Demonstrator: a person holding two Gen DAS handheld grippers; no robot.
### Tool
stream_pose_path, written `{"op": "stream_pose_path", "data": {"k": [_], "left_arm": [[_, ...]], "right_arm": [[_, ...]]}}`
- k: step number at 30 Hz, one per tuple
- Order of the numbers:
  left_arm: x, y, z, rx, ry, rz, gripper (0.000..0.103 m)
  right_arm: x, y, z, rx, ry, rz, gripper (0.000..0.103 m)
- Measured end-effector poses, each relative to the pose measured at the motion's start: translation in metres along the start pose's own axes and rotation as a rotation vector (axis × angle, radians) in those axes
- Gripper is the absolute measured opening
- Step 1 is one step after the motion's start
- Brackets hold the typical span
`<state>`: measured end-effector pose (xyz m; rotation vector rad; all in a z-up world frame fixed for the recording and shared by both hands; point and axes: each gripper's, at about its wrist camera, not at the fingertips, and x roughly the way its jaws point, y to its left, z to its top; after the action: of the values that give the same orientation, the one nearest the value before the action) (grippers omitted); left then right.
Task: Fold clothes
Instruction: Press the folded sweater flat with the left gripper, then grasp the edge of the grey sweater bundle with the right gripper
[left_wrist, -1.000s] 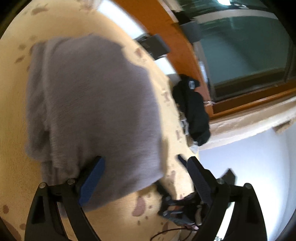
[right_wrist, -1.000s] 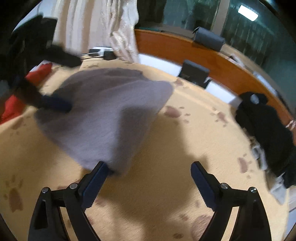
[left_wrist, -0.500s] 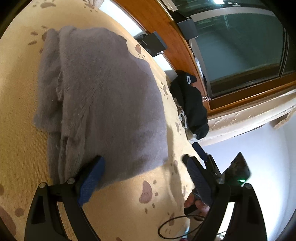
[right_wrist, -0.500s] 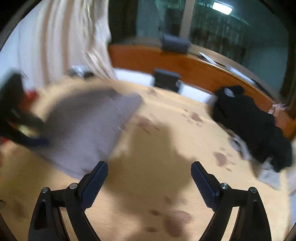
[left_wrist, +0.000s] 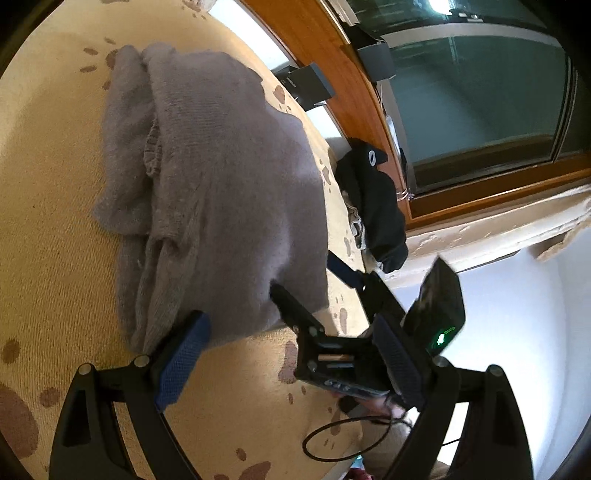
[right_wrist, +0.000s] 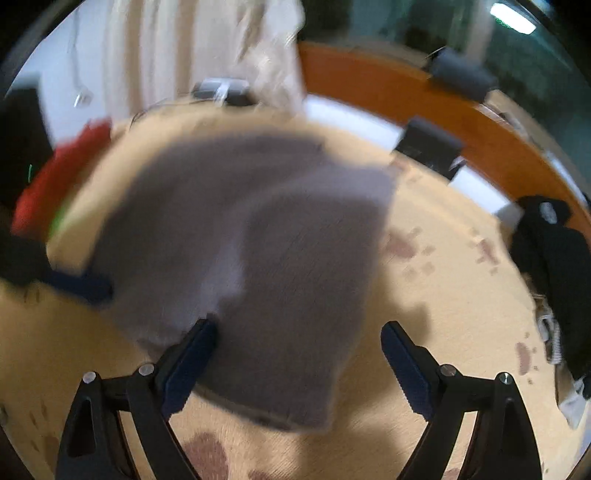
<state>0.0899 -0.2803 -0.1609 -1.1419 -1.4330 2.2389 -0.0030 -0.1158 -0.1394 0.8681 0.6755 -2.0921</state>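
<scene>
Your left gripper is spread wide and holds nothing; the grey sweater lies just beyond its fingertips, on the tan paw-print bedspread. Your right gripper is spread wide too and empty, its blurred view showing the sweater's near edge between its fingers. The sweater is folded into a thick fuzzy-knit bundle, layers bunched along its left side. A black garment sits well apart at the far right.

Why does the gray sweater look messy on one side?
The gray sweater isn't a neat rectangle: on its left edge in the left wrist view, a bunched flap sticks out past the folded body, wrinkled rather than flat.
</scene>
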Motion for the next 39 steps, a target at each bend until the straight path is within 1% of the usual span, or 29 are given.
{"op": "stream_pose_path", "data": {"k": [2,3,6,8,9,11,12,14,15,18,20,22,24,28,32,35,39], "left_arm": [[-0.002,-0.002,0.005,-0.014,-0.002,0.011,0.093],[-0.004,-0.007,0.009,-0.009,-0.016,0.024,0.093],[-0.011,-0.029,0.023,0.059,-0.081,0.039,0.093],[-0.015,-0.044,0.037,0.098,-0.136,0.02,0.098],[-0.015,-0.045,0.047,0.098,-0.16,0.028,0.103],[-0.014,-0.045,0.066,0.089,-0.204,0.056,0.103],[-0.013,-0.041,0.075,0.072,-0.212,0.075,0.103],[-0.014,-0.02,0.091,-0.014,-0.213,0.118,0.103],[-0.015,-0.009,0.096,-0.055,-0.21,0.122,0.103],[-0.026,0.017,0.098,-0.144,-0.231,0.096,0.103],[-0.037,0.029,0.096,-0.19,-0.255,0.053,0.103],[-0.049,0.038,0.095,-0.23,-0.279,0.01,0.103],[-0.06,0.041,0.097,-0.233,-0.297,-0.011,0.103],[-0.062,0.033,0.113,-0.207,-0.271,-0.043,0.103],[-0.041,0.026,0.133,-0.18,-0.198,-0.039,0.103],[-0.03,0.032,0.144,-0.188,-0.156,-0.043,0.103],[-0.028,0.038,0.148,-0.184,-0.145,-0.013,0.103]], "right_arm": [[-0.001,-0.005,-0.003,0.013,0.01,0.023,0.093],[0.0,-0.007,-0.004,0.022,0.014,0.034,0.093],[0.0,-0.01,-0.004,0.032,0.014,0.049,0.094],[-0.002,-0.006,-0.005,0.011,0.004,0.038,0.094],[-0.003,-0.003,-0.005,-0.002,0.001,0.032,0.094],[-0.005,-0.003,-0.001,-0.004,-0.006,0.027,0.094],[-0.007,-0.005,0.0,0.004,-0.016,0.027,0.094],[-0.02,-0.01,0.001,0.039,-0.066,0.037,0.094],[-0.026,-0.013,0.002,0.059,-0.094,0.046,0.094],[-0.04,-0.018,0.008,0.11,-0.17,0.089,0.094],[-0.046,-0.019,0.015,0.138,-0.21,0.127,0.094],[-0.045,-0.016,0.023,0.148,-0.223,0.168,0.094],[-0.044,-0.012,0.032,0.159,-0.235,0.209,0.094],[-0.031,0.009,0.044,0.12,-0.224,0.264,0.094],[-0.02,0.033,0.052,0.08,-0.207,0.318,0.094],[-0.018,0.044,0.059,0.062,-0.206,0.32,0.094],[-0.013,0.054,0.065,0.043,-0.203,0.319,0.094]]}}
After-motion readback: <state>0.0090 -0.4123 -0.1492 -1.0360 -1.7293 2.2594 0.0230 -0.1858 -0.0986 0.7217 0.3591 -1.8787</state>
